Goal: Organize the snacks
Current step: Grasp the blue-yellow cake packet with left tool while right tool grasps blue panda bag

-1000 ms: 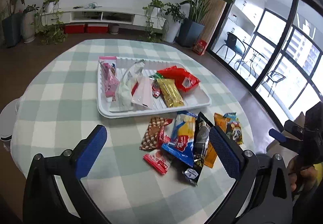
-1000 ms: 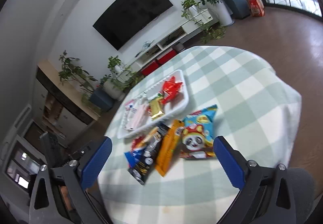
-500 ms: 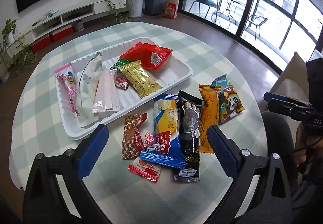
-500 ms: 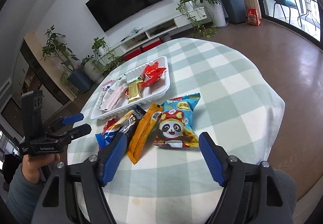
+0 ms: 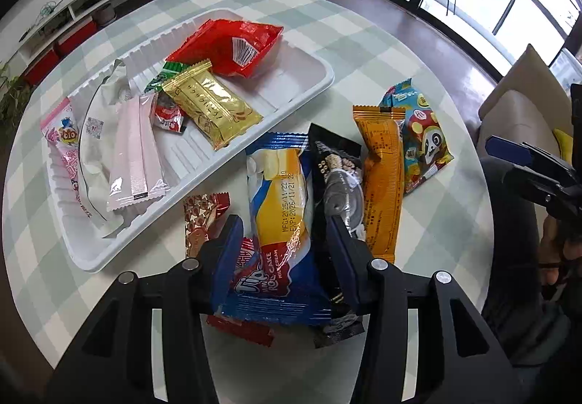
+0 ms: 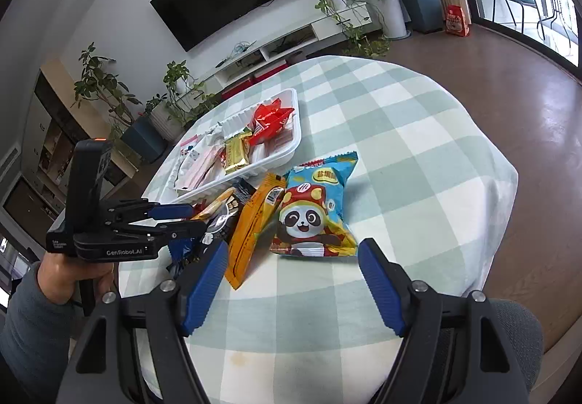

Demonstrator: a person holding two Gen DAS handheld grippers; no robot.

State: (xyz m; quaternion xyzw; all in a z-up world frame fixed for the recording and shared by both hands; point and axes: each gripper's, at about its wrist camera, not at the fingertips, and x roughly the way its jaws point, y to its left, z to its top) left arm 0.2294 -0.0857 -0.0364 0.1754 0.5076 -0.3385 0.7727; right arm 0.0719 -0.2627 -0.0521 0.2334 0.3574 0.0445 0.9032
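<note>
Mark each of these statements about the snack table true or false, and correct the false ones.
1. The left gripper has its jaws around the blue roll cake packet. True; the jaws have just been closing on it.
2. The white tray holds no snacks. False: it holds several, among them a red bag and a gold packet.
3. The panda snack bag lies on the checked tablecloth, outside the tray. True.
4. The right gripper is clamped on the orange packet. False: its jaws stand apart and hold nothing.
5. The orange packet lies inside the tray. False: it lies on the tablecloth beside the panda snack bag.
</note>
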